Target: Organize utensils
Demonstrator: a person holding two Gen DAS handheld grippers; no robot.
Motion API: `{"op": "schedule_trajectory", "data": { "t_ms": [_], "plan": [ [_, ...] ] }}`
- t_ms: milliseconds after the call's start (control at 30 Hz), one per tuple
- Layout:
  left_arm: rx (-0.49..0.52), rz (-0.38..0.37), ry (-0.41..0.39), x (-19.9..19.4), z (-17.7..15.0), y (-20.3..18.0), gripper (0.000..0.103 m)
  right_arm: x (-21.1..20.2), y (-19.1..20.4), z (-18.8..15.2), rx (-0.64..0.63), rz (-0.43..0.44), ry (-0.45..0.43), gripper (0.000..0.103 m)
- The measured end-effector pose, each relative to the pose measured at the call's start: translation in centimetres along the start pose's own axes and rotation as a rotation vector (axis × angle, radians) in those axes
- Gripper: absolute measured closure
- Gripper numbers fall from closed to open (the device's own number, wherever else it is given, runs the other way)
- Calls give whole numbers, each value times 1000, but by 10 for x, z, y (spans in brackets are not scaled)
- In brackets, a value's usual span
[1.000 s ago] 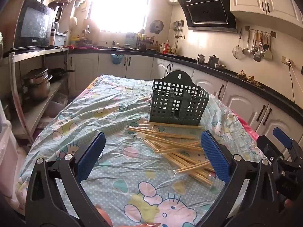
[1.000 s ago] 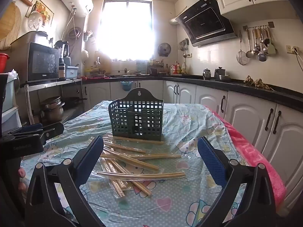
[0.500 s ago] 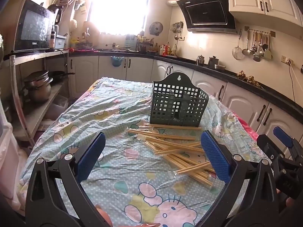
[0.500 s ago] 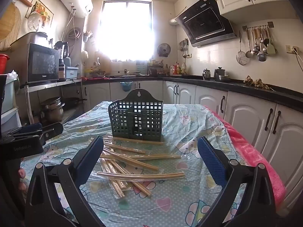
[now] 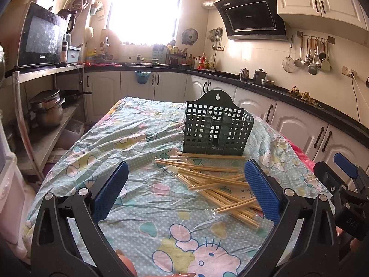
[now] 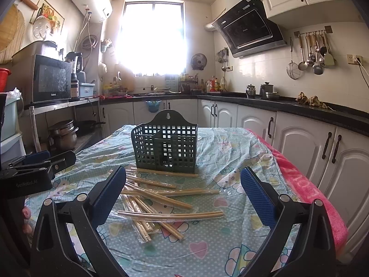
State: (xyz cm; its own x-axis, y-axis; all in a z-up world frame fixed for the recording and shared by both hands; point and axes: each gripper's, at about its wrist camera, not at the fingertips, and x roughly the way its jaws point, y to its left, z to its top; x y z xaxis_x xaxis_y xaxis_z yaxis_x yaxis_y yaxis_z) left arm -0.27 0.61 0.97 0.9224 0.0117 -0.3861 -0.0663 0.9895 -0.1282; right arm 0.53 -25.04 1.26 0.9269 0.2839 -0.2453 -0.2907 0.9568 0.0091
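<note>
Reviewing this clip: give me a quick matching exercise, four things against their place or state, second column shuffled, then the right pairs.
Things:
1. green basket
2. wrapped chopsticks
3. right gripper
4. pink towel

Places or states:
A. open, holding nothing
B. upright on the tablecloth, no chopsticks in it
C. along the table's right edge
D. loose pile in front of the basket

Pairs: 1-B, 2-D, 3-A, 4-C
</note>
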Motion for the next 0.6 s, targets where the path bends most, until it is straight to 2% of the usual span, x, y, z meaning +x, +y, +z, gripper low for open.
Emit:
{"op": "schedule_trajectory", "data": {
  "t_ms": [600],
  "plan": [
    [7, 2, -5, -1, 1, -1, 10, 0, 1, -1, 0, -1, -1, 6]
  ]
}}
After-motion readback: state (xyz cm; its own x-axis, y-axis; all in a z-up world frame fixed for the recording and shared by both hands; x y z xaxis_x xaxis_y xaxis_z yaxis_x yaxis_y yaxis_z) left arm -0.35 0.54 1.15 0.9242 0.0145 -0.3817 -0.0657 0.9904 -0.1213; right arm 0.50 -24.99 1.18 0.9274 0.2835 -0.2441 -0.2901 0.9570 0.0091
